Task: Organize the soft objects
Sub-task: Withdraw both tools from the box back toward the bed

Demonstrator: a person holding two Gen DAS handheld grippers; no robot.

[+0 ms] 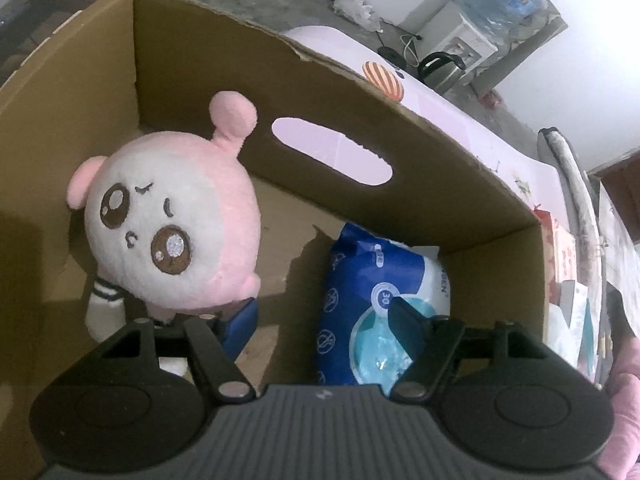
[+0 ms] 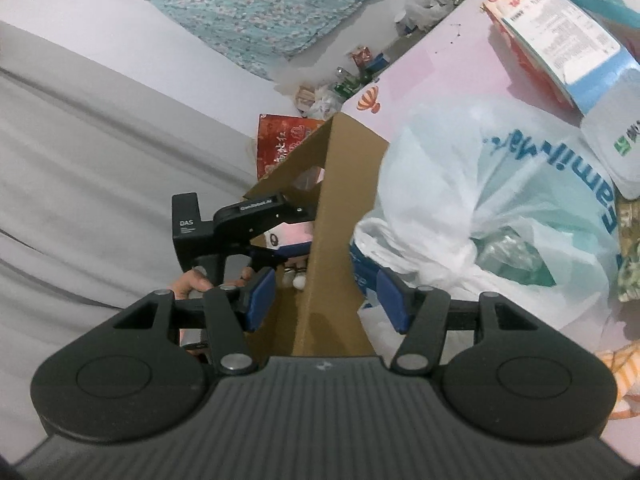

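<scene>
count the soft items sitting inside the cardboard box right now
2: a pink plush toy on the left of the cardboard box, and a blue wipes pack on the right. More may lie hidden under the left gripper.

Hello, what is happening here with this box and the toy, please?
A person is sorting soft things into a cardboard box. The left gripper reaches into the box beside a pink plush toy; a blue packet already lies inside. The right gripper, holding nothing, straddles the box's corner, beside a white plastic bag.
</scene>
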